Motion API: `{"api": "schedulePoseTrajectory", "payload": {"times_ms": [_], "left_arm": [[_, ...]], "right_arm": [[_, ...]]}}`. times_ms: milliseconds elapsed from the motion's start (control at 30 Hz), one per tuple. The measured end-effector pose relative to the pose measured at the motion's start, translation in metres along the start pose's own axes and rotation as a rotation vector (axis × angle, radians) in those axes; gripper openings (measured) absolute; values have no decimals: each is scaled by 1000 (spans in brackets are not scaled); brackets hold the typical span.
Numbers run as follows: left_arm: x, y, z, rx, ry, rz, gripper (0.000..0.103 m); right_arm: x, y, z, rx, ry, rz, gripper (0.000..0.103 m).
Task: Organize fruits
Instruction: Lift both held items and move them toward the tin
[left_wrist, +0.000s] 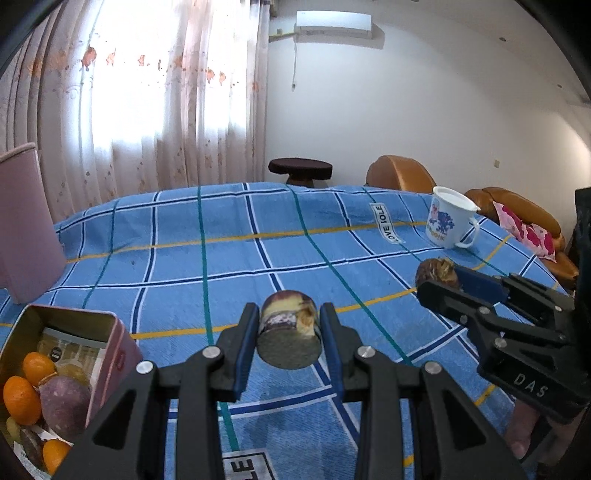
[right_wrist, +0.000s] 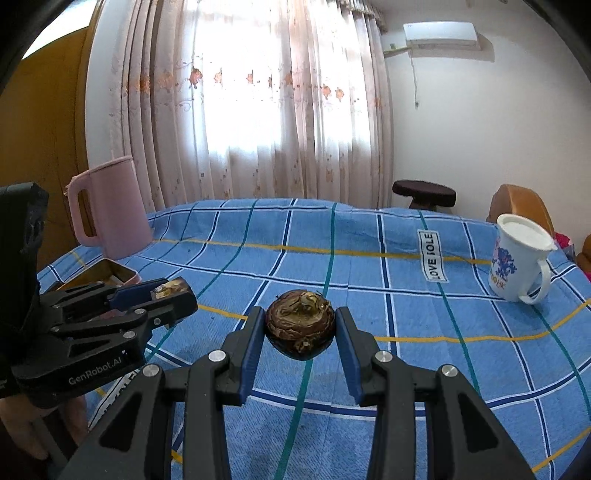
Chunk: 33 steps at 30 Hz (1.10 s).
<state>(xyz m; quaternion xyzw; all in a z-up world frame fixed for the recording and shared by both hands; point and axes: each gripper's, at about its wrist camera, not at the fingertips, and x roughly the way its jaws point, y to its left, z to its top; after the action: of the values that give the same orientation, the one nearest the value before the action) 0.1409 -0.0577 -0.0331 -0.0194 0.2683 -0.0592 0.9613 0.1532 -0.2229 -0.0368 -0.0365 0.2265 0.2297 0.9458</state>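
My left gripper (left_wrist: 289, 314) is shut on a cut chunk of purple-and-yellow fruit (left_wrist: 288, 343), held above the blue checked tablecloth (left_wrist: 229, 258). My right gripper (right_wrist: 300, 317) is shut on a round brown fruit (right_wrist: 301, 328), also off the cloth. In the left wrist view the right gripper (left_wrist: 439, 281) shows at the right with the brown fruit (left_wrist: 436, 271). In the right wrist view the left gripper (right_wrist: 171, 293) shows at the left with the chunk (right_wrist: 168, 290). An open tin box (left_wrist: 110, 332) at the lower left holds oranges (left_wrist: 22, 398) and a purple fruit (left_wrist: 64, 406).
A pink kettle (right_wrist: 110, 214) stands at the table's left, behind the tin box (right_wrist: 110, 271). A white printed mug (right_wrist: 517, 258) stands at the right. Beyond the table are a dark stool (left_wrist: 300, 168), brown seats (left_wrist: 400, 173) and a curtain.
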Motion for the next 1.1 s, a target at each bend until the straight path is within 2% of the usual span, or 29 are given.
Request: {"api": "schedulePoseTrajectory", "payload": {"times_ms": [733, 1100], "left_arm": [[-44, -3, -12, 23, -149, 53, 35], [-55, 1, -17, 16, -176, 60, 35]], "right_arm": [[-35, 25, -7, -71, -146, -26, 41], [-42, 32, -9, -81, -178, -19, 40]]}}
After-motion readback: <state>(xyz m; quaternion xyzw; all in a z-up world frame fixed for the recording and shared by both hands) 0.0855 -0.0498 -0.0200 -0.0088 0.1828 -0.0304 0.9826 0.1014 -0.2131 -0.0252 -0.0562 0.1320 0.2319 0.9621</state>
